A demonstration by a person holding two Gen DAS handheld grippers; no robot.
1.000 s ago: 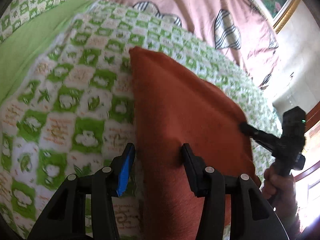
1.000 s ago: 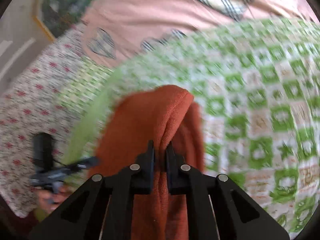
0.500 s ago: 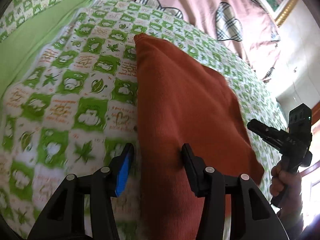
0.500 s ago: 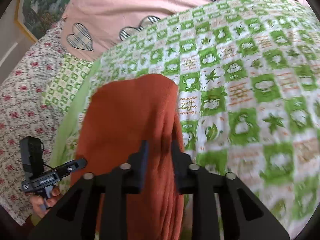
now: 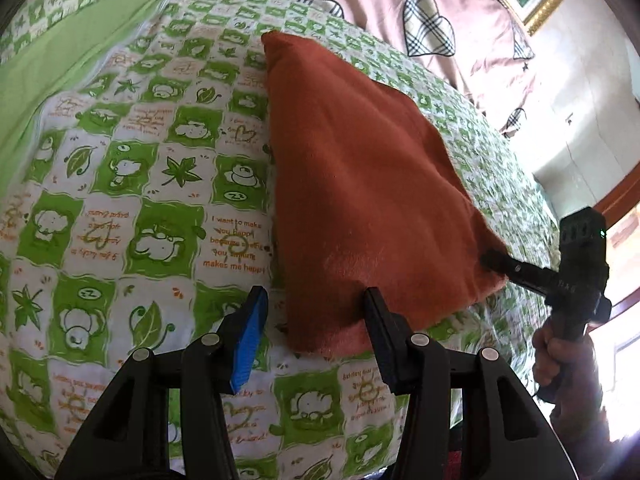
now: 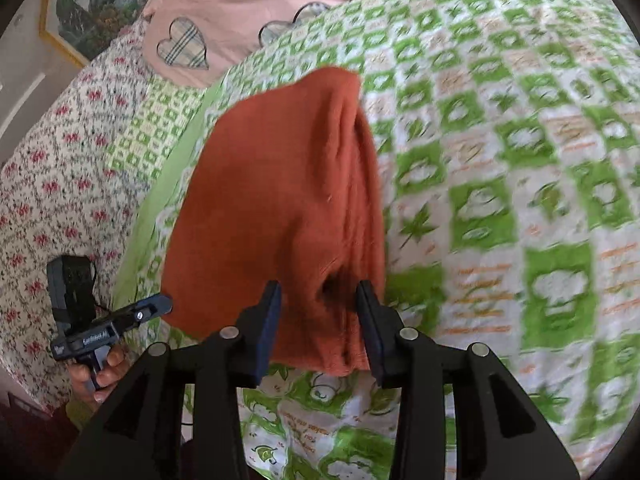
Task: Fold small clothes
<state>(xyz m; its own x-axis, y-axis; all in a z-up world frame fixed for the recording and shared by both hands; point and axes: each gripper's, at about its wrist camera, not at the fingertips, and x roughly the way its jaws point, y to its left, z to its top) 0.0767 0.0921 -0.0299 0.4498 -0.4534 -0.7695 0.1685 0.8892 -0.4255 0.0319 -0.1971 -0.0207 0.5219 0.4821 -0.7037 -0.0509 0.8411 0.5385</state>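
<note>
**Folded rust cloth on the bed**

While both jaws stand wide, my left gripper and right gripper grip nothing. Between them the folded rust-orange cloth lies flat on the green-checked bedspread, layered edges at right.

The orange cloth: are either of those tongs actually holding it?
No. Both the left tongs and the right tongs are open around the orange cloth, which lies on the bedspread.
</note>
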